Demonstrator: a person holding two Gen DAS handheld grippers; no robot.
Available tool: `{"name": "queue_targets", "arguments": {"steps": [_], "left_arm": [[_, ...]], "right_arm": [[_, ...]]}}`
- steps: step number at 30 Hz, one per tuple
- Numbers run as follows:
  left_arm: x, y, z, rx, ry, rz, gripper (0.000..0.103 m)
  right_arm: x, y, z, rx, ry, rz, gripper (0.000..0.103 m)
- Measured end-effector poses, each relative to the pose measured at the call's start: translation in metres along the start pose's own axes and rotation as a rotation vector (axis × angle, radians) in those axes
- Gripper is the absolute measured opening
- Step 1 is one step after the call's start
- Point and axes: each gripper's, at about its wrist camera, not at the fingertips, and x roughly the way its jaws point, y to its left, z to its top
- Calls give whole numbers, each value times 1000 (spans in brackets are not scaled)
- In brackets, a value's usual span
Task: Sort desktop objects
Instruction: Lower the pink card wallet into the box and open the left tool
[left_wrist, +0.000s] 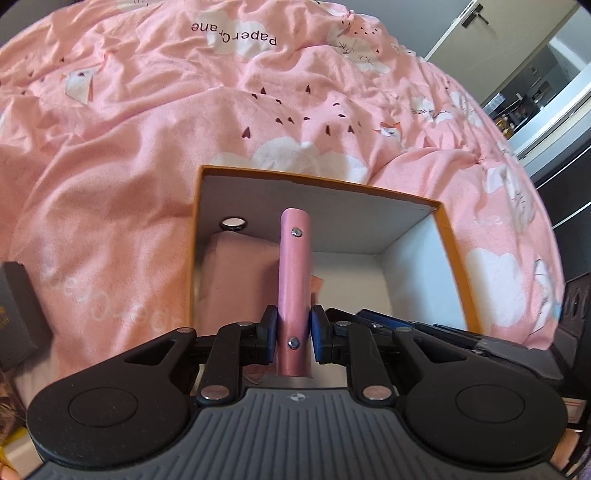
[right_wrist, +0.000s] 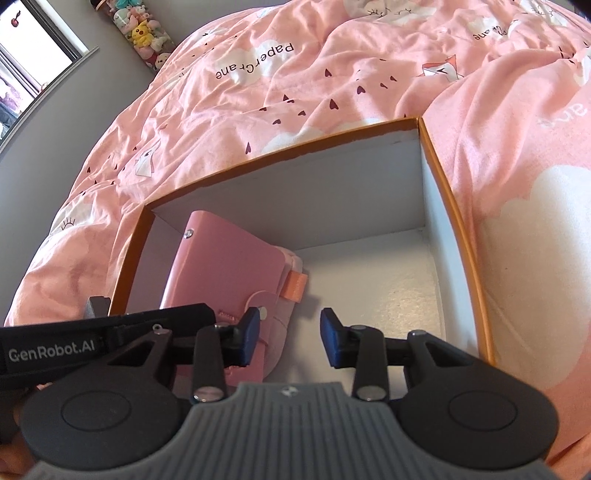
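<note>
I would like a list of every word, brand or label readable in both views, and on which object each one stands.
"PaperCrane": printed upside down on the pink bedcover, also seen in the right wrist view.
"GenRobot.AI": white letters on the black strap at the left side of the right wrist view.
Small embossed tag on the pink notebook: too small to read.
Faint white lettering on the bedcover near the box: too blurred to read.

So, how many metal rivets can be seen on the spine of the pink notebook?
2. On the pink notebook in the left gripper, one rivet is near the spine's far end and one between the pads. The gripper body may hide more.
</note>
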Motion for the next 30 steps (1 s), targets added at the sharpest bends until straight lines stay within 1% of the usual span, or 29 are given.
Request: {"name": "queue_targets", "arguments": {"steps": [2, 3, 7, 10, 15, 17, 20, 24, 27, 28, 29, 30], "left_arm": [[-1, -4, 0, 41, -11, 72, 26], [-3, -5, -1, 63, -21, 92, 28], [-10, -3, -4, 76, -32, 93, 29], [-20, -3, -4, 88, -70, 90, 29], [-42, 4, -3, 69, -132, 70, 30], [-49, 8, -5, 62, -149, 76, 30], [-57, 17, -8, 34, -161, 79, 30], [-63, 30, -14, 8, -166, 82, 30], [-64, 39, -18, -14, -164, 85, 30], [-64, 42, -20, -21, -161, 85, 30], [-64, 44, -21, -25, -159, 83, 30], [-63, 46, -23, -29, -157, 80, 30]], "right_arm": [[1, 0, 0, 4, 4, 12, 40], [3, 0, 0, 9, 10, 20, 40], [5, 0, -1, 11, 14, 22, 40], [6, -1, -1, 21, 17, 33, 40], [12, -1, -3, 43, 51, 64, 43], [13, -1, -3, 51, 73, 92, 57], [14, 2, -4, 49, 88, 126, 56], [28, 6, -6, 43, 130, 78, 57], [37, 1, -7, 89, 168, 118, 56], [39, 1, -7, 97, 175, 129, 55], [39, 1, -8, 105, 181, 143, 46], [39, 0, -7, 116, 182, 155, 43]]}}
